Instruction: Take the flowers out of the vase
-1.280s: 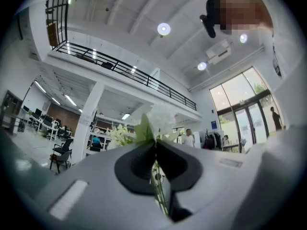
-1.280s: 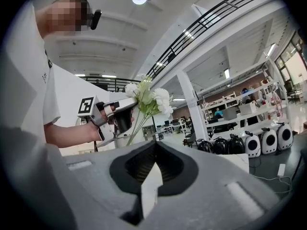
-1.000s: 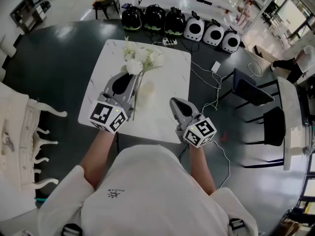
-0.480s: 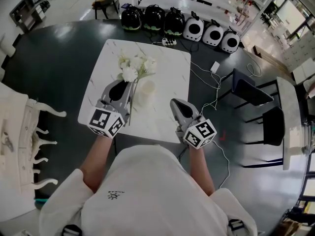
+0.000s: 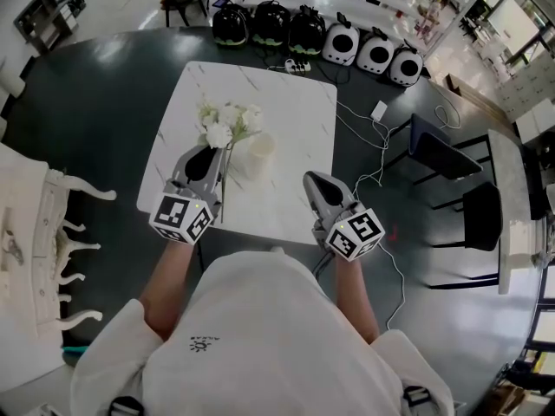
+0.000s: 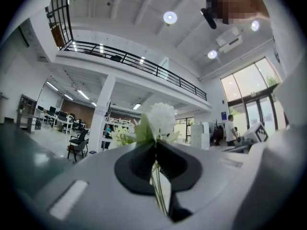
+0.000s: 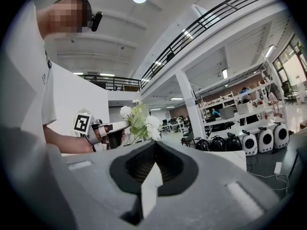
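Observation:
My left gripper (image 5: 214,152) is shut on the thin green stems of a bunch of white flowers (image 5: 225,122), held over the left part of the white marble table (image 5: 299,120). The stems run back along the gripper's right side. In the left gripper view the stems (image 6: 158,186) are pinched between the closed jaws, with a white bloom (image 6: 161,118) just past the tips. The white vase (image 5: 258,152) stands just right of the bunch, apart from it. My right gripper (image 5: 311,181) is shut and holds nothing near the table's front right; its view shows the flowers (image 7: 140,120) ahead of the left gripper (image 7: 108,131).
Black and white domed carriers (image 5: 305,33) line the floor beyond the table, beside a power strip (image 5: 297,67) and trailing cables (image 5: 375,176). Dark chairs (image 5: 442,156) stand to the right. White ornate furniture (image 5: 39,232) is at the left.
My left gripper has carried the flowers leftward and lower, away from the vase. The right gripper has stayed put.

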The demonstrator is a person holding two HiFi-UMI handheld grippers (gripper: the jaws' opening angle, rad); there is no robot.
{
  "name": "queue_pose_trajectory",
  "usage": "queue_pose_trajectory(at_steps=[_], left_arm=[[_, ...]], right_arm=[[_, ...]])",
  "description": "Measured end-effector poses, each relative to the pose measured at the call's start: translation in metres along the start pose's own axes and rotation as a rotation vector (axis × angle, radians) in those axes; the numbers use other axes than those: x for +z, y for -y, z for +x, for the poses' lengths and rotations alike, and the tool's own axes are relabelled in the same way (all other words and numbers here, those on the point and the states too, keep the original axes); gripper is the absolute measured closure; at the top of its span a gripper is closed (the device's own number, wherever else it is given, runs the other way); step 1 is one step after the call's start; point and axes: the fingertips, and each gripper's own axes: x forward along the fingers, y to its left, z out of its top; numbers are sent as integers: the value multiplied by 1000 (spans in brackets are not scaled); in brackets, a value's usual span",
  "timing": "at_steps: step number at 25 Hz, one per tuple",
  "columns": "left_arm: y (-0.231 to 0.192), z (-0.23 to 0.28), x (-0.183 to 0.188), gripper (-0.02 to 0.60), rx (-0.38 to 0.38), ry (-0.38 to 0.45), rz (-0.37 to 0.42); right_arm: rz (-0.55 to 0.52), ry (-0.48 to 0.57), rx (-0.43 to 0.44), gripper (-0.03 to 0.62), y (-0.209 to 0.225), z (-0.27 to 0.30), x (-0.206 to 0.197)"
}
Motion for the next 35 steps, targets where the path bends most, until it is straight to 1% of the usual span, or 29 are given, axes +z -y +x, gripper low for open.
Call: queue_pose_trajectory(at_steps=[9, 16, 22, 35], left_arm=[[-13, -23, -23, 592, 42, -46, -3], [-20, -40, -38, 592, 68, -76, -25], [-23, -44, -48, 592, 84, -96, -39], [-20, -43, -46, 592, 82, -100, -40]], right_arm=[[0, -16, -17, 594, -2, -6, -7], [11, -28, -41, 594, -2, -12, -15], [9, -33, -55, 594, -2, -15, -16], [3, -38, -57, 594, -2, -17, -16]])
